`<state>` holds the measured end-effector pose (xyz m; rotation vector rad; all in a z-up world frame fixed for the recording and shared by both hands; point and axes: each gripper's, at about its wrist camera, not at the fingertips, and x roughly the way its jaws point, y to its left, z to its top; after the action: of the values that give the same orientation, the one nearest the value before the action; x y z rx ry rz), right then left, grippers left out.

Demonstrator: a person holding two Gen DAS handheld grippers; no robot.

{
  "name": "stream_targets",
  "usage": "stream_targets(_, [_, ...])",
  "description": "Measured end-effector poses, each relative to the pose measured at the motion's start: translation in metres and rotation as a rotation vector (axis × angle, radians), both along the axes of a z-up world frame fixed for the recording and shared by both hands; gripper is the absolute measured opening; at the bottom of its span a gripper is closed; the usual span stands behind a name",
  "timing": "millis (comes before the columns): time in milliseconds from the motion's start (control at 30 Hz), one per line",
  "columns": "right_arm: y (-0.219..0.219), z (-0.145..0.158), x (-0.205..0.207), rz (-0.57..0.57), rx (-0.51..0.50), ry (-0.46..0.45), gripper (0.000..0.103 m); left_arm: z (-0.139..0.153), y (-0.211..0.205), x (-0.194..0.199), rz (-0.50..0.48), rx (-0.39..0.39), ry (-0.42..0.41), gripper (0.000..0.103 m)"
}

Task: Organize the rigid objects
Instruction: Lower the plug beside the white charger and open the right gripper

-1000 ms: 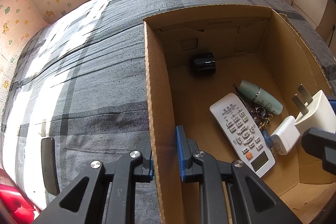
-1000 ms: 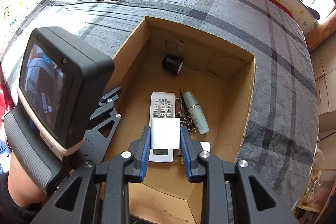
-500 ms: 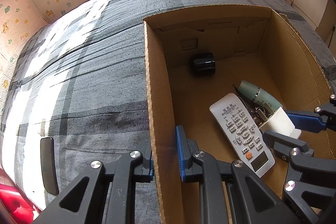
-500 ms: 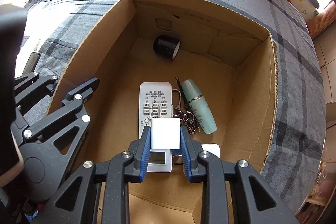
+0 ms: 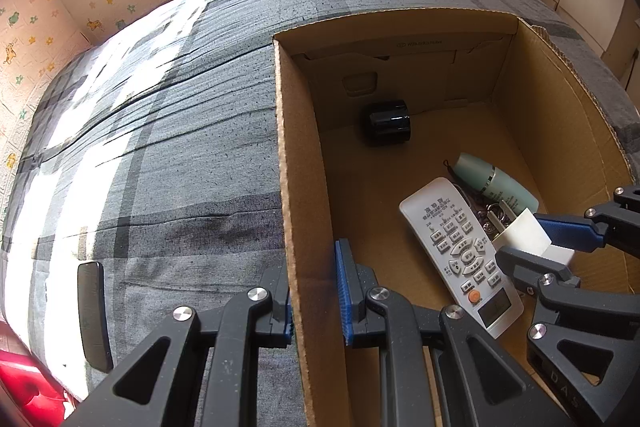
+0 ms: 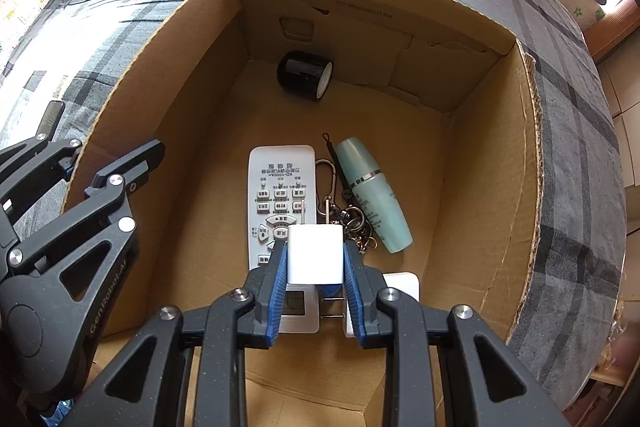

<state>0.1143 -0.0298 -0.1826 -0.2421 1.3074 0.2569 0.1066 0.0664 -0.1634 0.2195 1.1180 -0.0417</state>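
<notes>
Right wrist view: right gripper [image 6: 315, 259] is clamped on the white plug adapter [image 6: 315, 254], both blue pads pressed flat on its sides, prongs pointing down and away toward the box floor. Compared with a second ago the gripper has dropped from above the rim to deep inside the cardboard box [image 6: 528, 163]; the adapter now hangs low over the white remote [image 6: 280, 195], near its lower button rows, contact not clear. In my read the carry is done and only the release is left. Just right of the adapter lie the key ring bundle [image 6: 352, 223] and the teal bottle [image 6: 372, 195]; a second white block [image 6: 402, 285] lies partly hidden behind the right finger. The black roll of tape [image 6: 304, 75] sits well apart at the far wall. Left wrist view: left gripper [image 5: 316, 287] is pinched shut on the box's near-left wall and has not moved, steadying it. A dark flat object [image 5: 94, 315] remains on the grey plaid bedcover [image 5: 160, 155], outside the box.
</notes>
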Motion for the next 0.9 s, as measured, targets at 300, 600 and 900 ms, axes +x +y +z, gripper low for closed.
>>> stream_targets(300, [-0.006, 0.019, -0.001, -0.007, 0.023, -0.044, 0.039, 0.001, 0.001, 0.001, 0.001, -0.005, 0.002, 0.018])
stream_targets(600, [-0.013, 0.038, -0.007, -0.022, 0.026, -0.082, 0.045, 0.001, 0.002, 0.001, 0.000, -0.005, 0.002, 0.018])
stream_targets(900, [-0.025, 0.047, -0.012, -0.067, 0.022, -0.102, 0.057, 0.000, 0.003, 0.001, -0.001, -0.005, 0.002, 0.018])
